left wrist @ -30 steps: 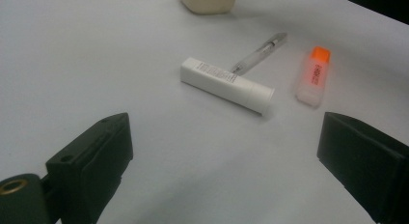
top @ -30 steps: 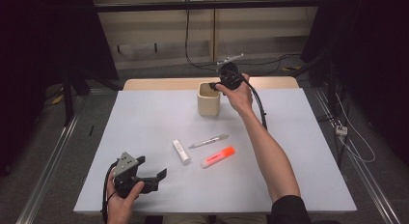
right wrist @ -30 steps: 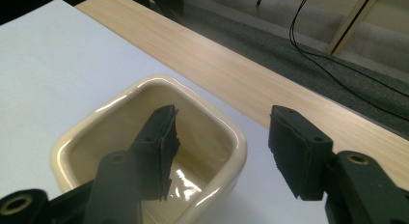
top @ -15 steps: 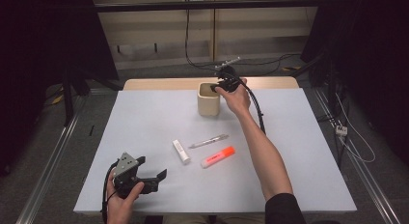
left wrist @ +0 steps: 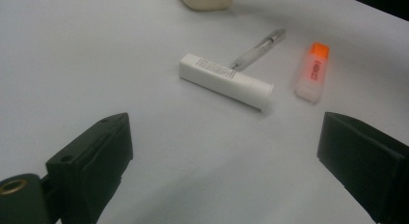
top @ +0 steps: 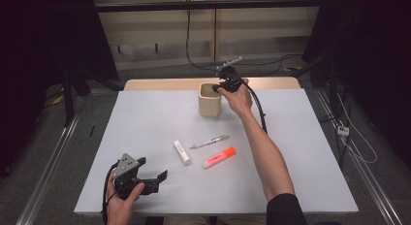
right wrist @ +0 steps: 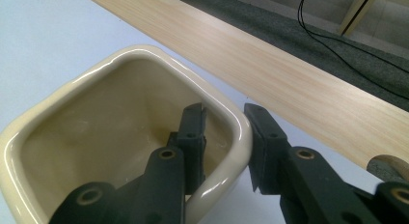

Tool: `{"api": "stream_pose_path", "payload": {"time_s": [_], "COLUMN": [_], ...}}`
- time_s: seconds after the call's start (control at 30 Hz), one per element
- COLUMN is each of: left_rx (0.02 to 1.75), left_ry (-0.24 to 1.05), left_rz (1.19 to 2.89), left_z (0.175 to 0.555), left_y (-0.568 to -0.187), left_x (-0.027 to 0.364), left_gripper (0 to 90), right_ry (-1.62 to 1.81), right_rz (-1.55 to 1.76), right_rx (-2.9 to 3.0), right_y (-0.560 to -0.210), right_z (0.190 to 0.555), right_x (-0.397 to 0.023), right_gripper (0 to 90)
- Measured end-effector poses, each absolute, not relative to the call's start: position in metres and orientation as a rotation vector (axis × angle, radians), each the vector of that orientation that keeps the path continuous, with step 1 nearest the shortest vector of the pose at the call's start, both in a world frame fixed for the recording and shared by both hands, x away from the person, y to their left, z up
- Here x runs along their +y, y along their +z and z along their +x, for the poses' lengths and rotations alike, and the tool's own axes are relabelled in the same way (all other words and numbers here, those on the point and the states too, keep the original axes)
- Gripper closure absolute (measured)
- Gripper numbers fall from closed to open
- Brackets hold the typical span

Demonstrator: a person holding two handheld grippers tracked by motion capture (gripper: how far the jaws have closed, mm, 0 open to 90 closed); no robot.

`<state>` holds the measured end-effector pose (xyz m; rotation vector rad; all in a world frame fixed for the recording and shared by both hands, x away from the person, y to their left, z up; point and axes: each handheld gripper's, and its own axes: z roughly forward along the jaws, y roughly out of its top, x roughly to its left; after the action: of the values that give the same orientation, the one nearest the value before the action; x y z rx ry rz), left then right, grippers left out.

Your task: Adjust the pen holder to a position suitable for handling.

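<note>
A cream ceramic cup (top: 210,101) stands at the back middle of the white table (top: 145,118). My right gripper (top: 219,87) reaches over it from the right. In the right gripper view one jaw is inside the cup (right wrist: 144,52) and the other outside, and my right gripper (right wrist: 225,122) has just been closing, with the near wall pinched between them. My left gripper (top: 154,168) rests open at the front left, its jaws wide apart with nothing in them (left wrist: 222,151). Ahead of it lie a white tube (left wrist: 226,81), a clear pen (left wrist: 255,50) and an orange highlighter (left wrist: 312,72).
The tube (top: 182,152), pen (top: 209,141) and highlighter (top: 218,158) lie close together mid-table. A wooden strip (top: 271,83) runs along the table's far edge. Cables trail over the floor behind, and metal rails flank both sides.
My right gripper has dropped slightly onto the cup's rim and its jaws have narrowed around the wall. The left gripper and the loose items have stayed put.
</note>
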<state>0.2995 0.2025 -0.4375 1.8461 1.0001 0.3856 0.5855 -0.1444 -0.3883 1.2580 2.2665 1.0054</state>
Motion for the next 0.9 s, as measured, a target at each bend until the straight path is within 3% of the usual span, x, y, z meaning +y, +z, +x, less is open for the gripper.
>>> {"api": "stream_pose_path", "payload": {"time_s": [0.9], "left_rx": [1.008], "left_ry": [0.386], "left_rz": [1.843], "left_z": [0.300], "left_y": [-0.437], "left_x": [0.202], "left_gripper": [5.3], "right_ry": [0.995], "right_rz": [1.238], "right_rx": [2.319], "right_y": [-0.384], "right_z": [0.571], "right_x": [-0.132], "right_gripper": [70.2]}}
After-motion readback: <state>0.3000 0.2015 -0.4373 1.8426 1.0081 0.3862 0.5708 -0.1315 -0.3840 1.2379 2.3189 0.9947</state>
